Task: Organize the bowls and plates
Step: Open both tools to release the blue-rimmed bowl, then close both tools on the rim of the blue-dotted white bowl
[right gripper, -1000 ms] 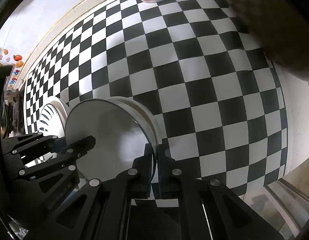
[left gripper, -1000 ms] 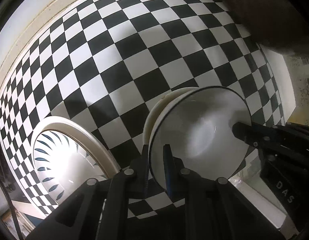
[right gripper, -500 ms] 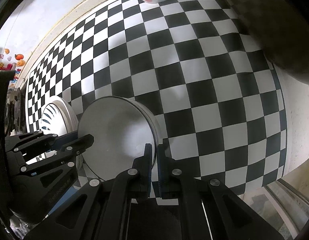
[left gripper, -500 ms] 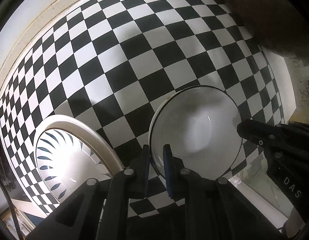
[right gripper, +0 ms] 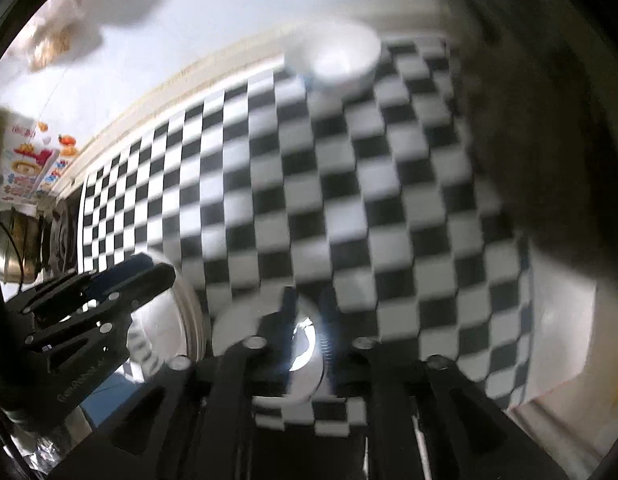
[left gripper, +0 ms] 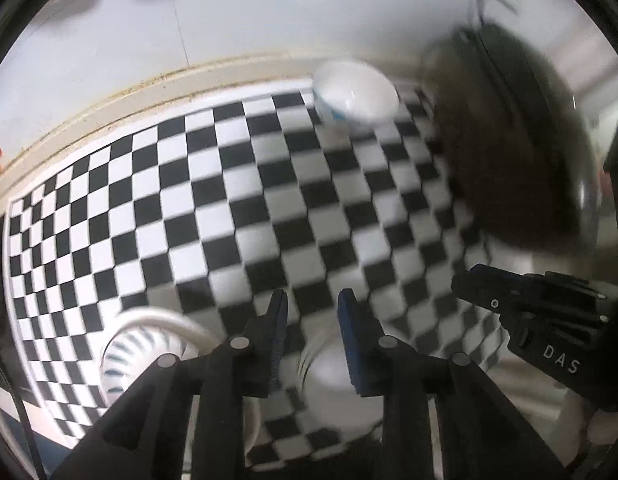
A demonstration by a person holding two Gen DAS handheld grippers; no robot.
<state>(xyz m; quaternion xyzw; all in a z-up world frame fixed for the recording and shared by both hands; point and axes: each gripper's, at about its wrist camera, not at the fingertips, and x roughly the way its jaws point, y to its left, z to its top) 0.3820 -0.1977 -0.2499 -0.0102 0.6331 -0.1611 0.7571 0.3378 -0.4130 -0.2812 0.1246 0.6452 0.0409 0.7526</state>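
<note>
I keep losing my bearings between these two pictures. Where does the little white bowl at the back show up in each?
Left wrist view: white bowl, top centre, at the checkered cloth's far edge.
Right wrist view: same bowl, top centre, slightly left.
Shared landmark: the checkered cloth beneath it.

The left gripper (left gripper: pixel 312 300) hangs over the checkered cloth (left gripper: pixel 237 208), its jaws just opened with nothing between them. Below sits the white plate (left gripper: pixel 329 392), blurred; a blue-striped plate (left gripper: pixel 125 356) lies beside it. The right gripper (left gripper: pixel 521 304) shows nearby. A white bowl (left gripper: pixel 355 96) stands far off.
</note>
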